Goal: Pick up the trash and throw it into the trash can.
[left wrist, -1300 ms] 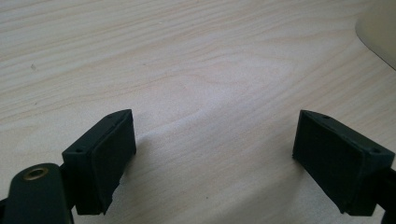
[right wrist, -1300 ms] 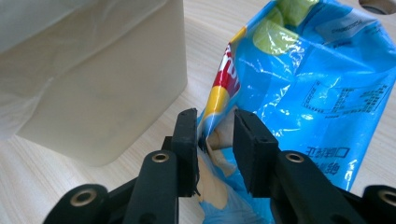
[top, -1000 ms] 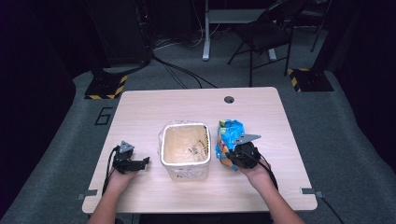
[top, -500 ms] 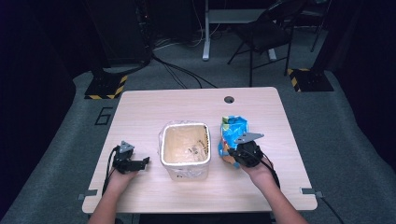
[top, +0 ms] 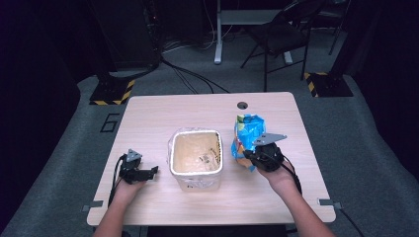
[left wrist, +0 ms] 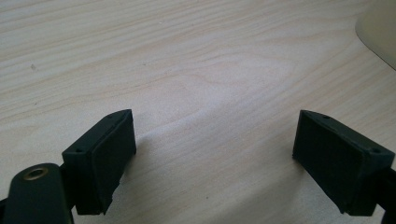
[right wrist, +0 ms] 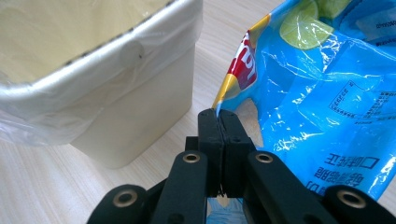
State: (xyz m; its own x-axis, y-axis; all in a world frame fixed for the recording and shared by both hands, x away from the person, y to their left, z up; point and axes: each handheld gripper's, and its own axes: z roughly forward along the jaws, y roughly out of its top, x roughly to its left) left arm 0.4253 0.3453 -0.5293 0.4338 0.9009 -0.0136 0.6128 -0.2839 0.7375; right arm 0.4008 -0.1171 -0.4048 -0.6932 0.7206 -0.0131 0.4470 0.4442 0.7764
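High view: one table (top: 163, 111) of pale wood, with two hands coming in from the near edge, each carrying one gripper. One bin (top: 195, 158) sits near the middle of the table, cream-coloured, lined with a clear plastic bag, its top open. One bag (top: 245, 133), blue and crinkled, stands just right of the bin, held up off the wood at its lower edge.

The right gripper (top: 247, 157) is clamped on that bag. Its jaws have just been closing, and in the right gripper view they meet tight with the bag's (right wrist: 317, 93) edge pinched between them; the red and yellow corner of the wrapper rises straight out of the right gripper's (right wrist: 218, 122) tips. The bin (right wrist: 116, 88) stands close on the left of that view, with a strip of bare wood between it and the bag.

The left gripper (top: 154, 170) rests on the table to the left of the bin, well apart from the bag, its tips pointing towards the bin. In the left gripper view its jaws stand wide apart with nothing but bare table between the left gripper's (left wrist: 215, 154) two pads, and a corner of the bin (left wrist: 378, 32) shows at the top right.

One round hole (top: 242, 105) sits in the table's far edge. One chair (top: 284, 37) stands on the floor beyond.
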